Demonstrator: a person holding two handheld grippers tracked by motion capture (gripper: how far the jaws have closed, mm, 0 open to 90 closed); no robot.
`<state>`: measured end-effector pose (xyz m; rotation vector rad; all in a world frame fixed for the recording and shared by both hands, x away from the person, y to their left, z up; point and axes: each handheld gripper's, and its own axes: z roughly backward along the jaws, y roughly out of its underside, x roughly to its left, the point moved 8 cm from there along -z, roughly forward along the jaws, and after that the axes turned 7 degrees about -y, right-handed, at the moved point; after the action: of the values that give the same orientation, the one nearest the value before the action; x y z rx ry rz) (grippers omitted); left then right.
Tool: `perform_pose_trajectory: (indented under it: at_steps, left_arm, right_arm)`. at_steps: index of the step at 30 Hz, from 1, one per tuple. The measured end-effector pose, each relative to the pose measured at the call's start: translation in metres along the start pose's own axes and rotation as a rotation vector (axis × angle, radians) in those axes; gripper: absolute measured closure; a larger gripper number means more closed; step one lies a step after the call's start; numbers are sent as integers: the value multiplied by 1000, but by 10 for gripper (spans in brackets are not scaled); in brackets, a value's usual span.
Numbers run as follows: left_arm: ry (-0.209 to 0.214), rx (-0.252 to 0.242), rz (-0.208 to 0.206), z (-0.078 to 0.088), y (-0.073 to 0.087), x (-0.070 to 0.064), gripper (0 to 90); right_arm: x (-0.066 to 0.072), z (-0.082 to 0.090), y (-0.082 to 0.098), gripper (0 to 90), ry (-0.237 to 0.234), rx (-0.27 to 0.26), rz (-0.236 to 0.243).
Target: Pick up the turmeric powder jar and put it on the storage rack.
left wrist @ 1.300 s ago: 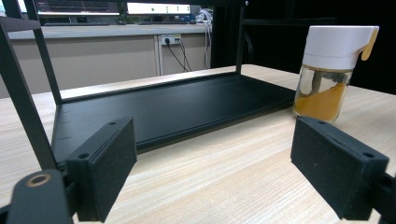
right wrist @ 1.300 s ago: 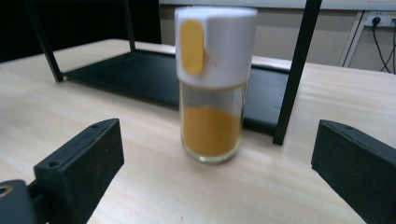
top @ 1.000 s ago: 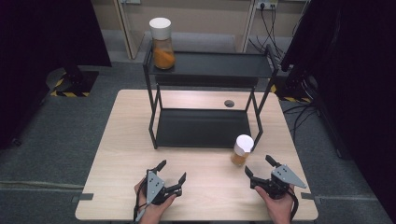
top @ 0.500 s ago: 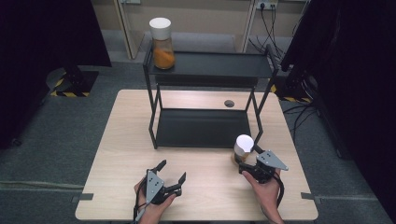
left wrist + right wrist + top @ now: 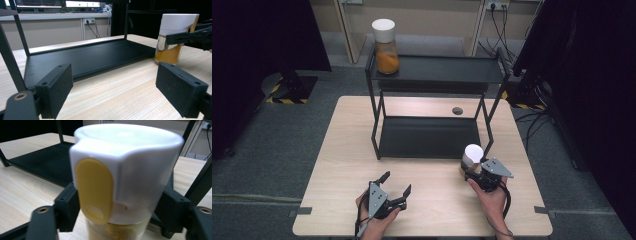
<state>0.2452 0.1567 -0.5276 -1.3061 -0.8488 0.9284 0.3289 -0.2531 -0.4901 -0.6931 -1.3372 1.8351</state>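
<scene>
Right gripper (image 5: 473,169) just closed on spice jar (image 5: 472,157), left gripper (image 5: 396,186) wide open, empty

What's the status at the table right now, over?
Right hand-held gripper just closed on the spice jar, jar upright on the table. Left hand-held gripper open, empty. Shelf rack just behind the jar.

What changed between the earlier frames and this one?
The right gripper moved forward across the table to the small spice jar by the rack's front right leg, and its jaws have just been closing onto it. The left gripper stayed open in place; the big jar remains atop the rack.
</scene>
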Motion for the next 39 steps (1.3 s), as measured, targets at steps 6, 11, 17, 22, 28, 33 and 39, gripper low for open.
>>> perform_pose_trajectory:
  at_steps: [6,11,17,22,28,33,39]
  left_arm:
    - [-1,1,0,0,0,0,139]
    - [-1,2,1,0,0,0,139]
    - [-2,1,1,0,0,0,139]
    - [-2,1,1,0,0,0,139]
    - [-4,0,1,0,0,0,139]
    - [-5,-1,-1,0,0,-1,139]
    - [-6,-2,1,0,0,-1,139]
  right_arm:
    - [-1,1,2,309,-6,-14,-8]
    - [0,7,6,310,-8,-55,-25]
    - [4,18,0,310,-11,-100,-15]
    - [8,27,-7,310,-15,-135,0]
    - [10,37,-19,310,-15,-182,4]
    - [9,45,-32,310,-10,-227,6]
    - [9,49,-50,310,-5,-256,28]
